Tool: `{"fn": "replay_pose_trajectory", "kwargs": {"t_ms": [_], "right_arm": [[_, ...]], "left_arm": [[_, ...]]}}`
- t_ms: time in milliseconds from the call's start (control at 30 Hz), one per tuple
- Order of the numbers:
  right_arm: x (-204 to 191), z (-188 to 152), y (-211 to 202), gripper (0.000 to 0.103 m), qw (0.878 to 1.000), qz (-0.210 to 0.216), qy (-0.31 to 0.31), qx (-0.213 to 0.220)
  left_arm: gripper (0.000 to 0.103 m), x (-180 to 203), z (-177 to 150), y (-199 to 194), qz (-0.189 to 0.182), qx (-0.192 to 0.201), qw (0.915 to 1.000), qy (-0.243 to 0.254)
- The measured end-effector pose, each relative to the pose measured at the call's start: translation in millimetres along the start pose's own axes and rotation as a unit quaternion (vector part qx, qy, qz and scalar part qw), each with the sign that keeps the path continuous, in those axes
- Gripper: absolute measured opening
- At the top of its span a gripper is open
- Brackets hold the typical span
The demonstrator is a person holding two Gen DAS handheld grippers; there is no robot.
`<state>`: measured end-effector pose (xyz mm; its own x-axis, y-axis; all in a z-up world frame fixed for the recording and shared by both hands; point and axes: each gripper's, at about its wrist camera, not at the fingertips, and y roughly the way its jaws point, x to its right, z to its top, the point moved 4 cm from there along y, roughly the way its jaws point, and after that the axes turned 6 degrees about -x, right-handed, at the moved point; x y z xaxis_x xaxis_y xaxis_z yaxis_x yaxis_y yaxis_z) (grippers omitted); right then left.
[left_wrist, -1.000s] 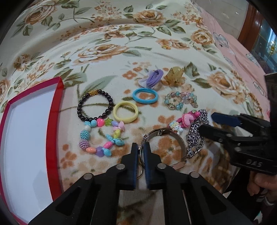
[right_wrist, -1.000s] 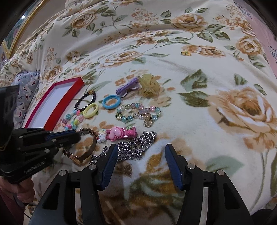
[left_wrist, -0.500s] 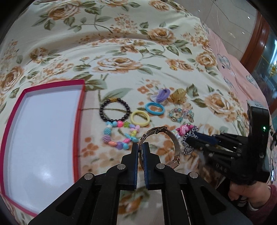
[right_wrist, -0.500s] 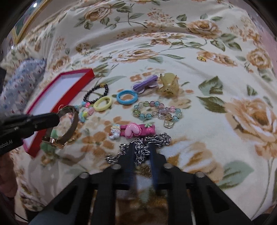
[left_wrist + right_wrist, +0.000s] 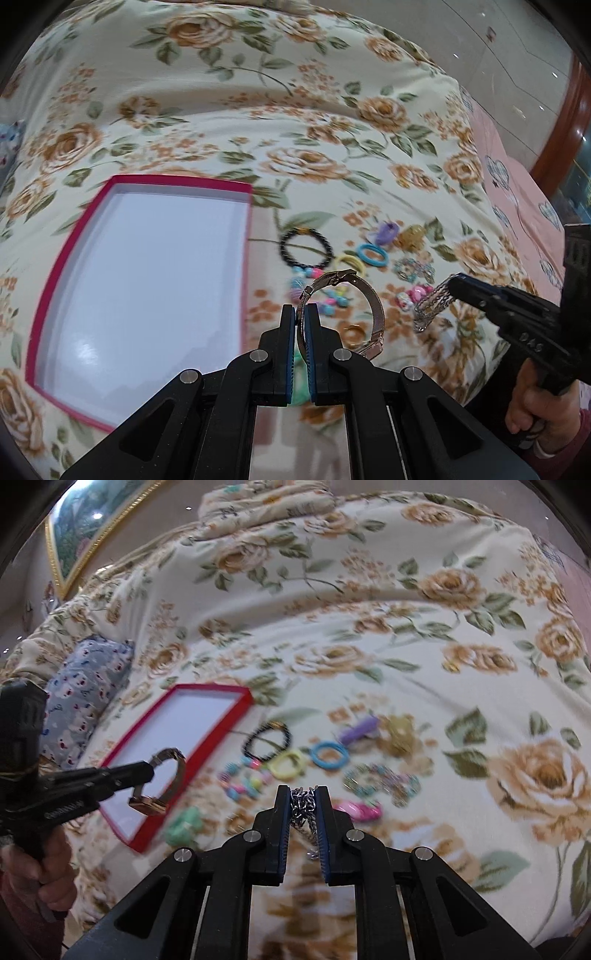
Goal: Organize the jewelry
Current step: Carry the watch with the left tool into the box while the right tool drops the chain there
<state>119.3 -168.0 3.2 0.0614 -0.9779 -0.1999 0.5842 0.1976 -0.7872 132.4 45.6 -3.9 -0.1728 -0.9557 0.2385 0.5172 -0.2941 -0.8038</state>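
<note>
Black fingers of the left tool [image 5: 300,314] are pinched together on the mesh band of a watch [image 5: 373,314], which arcs up and to the right of the tips, clear of the bed [image 5: 295,110]. A mint-green piece [image 5: 183,825] lies on the quilt just below, beside the near corner of the box [image 5: 142,280]. At the right edge of the left view, the right tool [image 5: 456,282] is clamped on a chain [image 5: 430,306] that dangles from its tips above the bedspread; the right view shows the chain [image 5: 304,808] bunched between the closed blue pads [image 5: 320,819].

Past both tools, the rest of the jewelry lies on the floral quilt: a pink clip [image 5: 360,809], a pastel bead bracelet [image 5: 242,781], a glass bead bracelet [image 5: 413,267], a yellow ring [image 5: 287,765], a blue ring [image 5: 373,254], a black bracelet [image 5: 306,247], a purple tie [image 5: 386,233] and an amber claw clip [image 5: 412,233]. They are blurred.

Left of that cluster sits the red-rimmed box with its white inside showing, its right wall near the black bracelet. In the right view the watch [image 5: 166,779] hangs over the box's near end. A blue patterned pillow [image 5: 85,698] lies beyond the box.
</note>
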Motion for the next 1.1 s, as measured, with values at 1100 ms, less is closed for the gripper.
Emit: {"fn": "replay_pose_trajectory", "kwargs": {"t_ms": [1100], "right_arm": [[-164,78,139,0.013,0.984,0.146,-0.088,-0.06]], "left_arm": [[0.004,-146,40,28,0.103,-0.003,0.9846,-0.141]]}}
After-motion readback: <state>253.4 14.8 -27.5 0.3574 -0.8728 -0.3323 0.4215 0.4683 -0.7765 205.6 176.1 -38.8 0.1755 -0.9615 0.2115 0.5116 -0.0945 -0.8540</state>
